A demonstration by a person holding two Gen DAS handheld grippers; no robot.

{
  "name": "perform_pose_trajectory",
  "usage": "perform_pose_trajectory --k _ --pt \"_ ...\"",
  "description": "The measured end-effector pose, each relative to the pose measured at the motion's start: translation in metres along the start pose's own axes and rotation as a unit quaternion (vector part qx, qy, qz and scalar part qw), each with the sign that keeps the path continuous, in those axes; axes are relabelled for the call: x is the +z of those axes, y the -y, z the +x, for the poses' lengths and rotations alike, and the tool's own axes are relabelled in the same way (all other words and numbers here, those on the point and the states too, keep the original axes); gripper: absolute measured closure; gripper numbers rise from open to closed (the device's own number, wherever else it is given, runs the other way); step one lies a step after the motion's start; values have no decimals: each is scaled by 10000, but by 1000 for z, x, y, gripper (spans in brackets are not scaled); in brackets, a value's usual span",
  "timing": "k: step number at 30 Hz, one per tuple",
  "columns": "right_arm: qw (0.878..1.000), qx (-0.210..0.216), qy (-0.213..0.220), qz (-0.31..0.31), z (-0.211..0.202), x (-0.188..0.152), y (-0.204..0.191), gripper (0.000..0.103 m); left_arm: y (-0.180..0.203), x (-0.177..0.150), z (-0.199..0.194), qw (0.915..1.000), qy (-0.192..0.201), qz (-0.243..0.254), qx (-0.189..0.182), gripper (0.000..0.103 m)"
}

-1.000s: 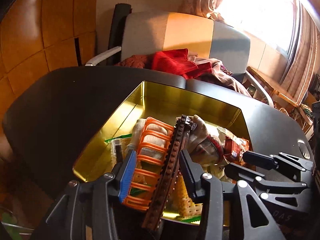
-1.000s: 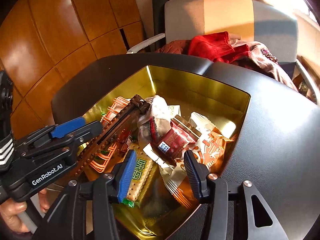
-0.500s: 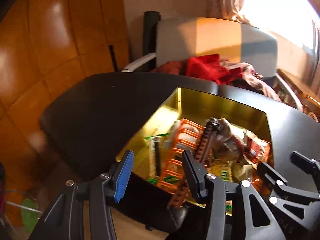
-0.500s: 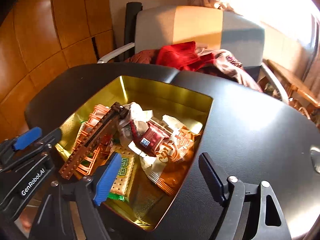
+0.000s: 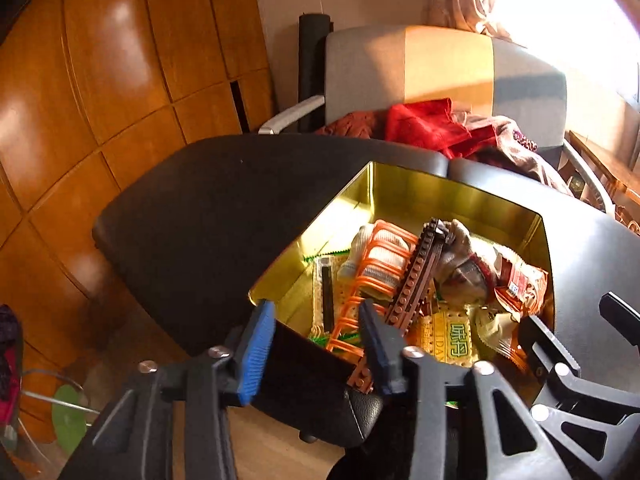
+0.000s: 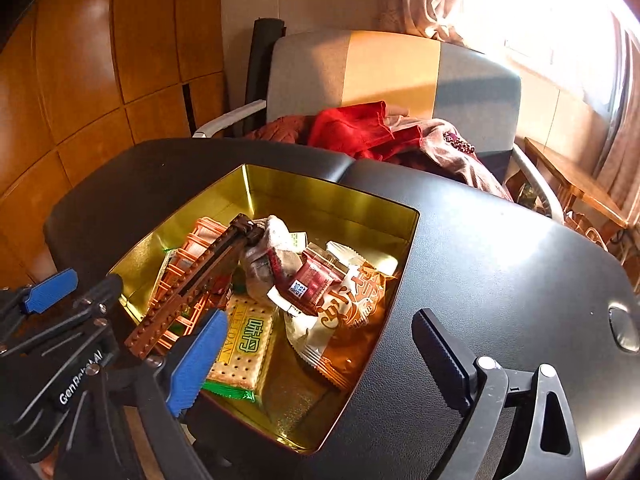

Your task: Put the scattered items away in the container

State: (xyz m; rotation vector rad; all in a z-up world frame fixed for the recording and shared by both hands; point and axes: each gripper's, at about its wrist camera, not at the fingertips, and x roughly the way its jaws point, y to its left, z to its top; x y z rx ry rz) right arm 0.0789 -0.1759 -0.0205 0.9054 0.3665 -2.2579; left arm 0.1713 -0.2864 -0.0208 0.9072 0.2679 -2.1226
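Fingers of both grippers spread, empty; brick strip [image 6: 188, 284] overhangs tin [image 6: 332, 196] rim beside left gripper [image 5: 316, 344].

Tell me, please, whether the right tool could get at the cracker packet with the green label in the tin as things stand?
Probably yes. The right tool is open and close above the tin's near corner, where the cracker packet lies flat and mostly uncovered. Only the brown brick strip slants beside it.

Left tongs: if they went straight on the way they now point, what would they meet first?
Probably the near wall of the gold tin, which lies directly ahead of the open left tongs. Depth is unclear; they may pass above it, meeting the orange rack inside.
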Motion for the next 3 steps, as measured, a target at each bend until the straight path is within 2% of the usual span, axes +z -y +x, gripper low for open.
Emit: perform_pose_trajectory --k 3 --pt "10000 -8 8 -1 0 -1 -1 9 -1 -1 -1 10000 -11 -6 1 63"
